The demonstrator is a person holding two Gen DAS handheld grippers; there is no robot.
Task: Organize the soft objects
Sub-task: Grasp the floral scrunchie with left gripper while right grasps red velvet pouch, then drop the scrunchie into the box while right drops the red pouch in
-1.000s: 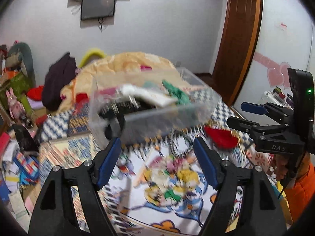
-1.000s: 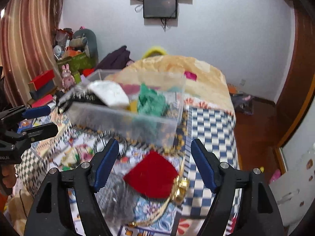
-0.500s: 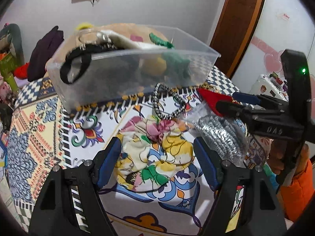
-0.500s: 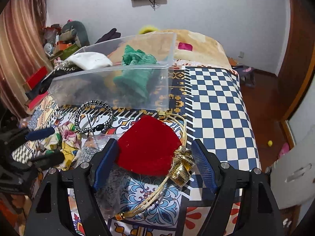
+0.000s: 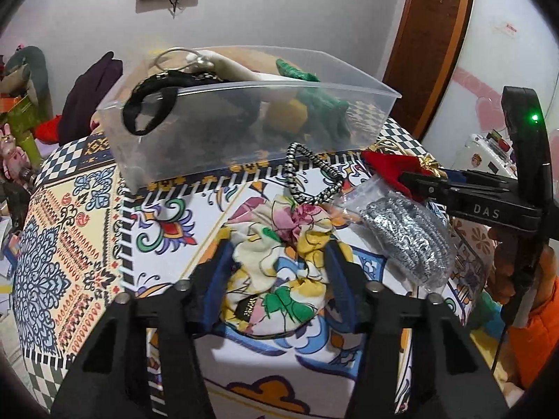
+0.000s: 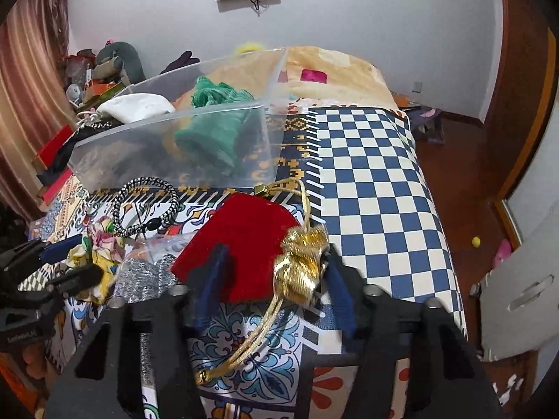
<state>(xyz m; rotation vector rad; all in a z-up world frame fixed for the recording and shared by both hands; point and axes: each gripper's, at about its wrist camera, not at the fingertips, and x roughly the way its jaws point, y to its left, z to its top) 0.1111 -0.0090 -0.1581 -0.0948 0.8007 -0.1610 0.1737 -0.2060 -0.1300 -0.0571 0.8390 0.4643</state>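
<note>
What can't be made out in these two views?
- Left view: whether the left tongs touch the floral cloth they straddle.
- Right view: whether the right tongs grip the red pouch; near edge hidden behind the fingers.
- Both views: items low in the bin, blurred by its frosted wall.
- Left view: the label on the floral cloth, too small.

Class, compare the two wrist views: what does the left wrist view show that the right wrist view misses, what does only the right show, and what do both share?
Only the left wrist view shows the black strap hanging over the clear bin's rim and the yellow item inside.

Only the right wrist view shows the gold ribbon bow and the pink patch on the blanket.

Both show the clear bin, floral scrunchie, red pouch, striped hair tie and bagged silver scrubber.
</note>
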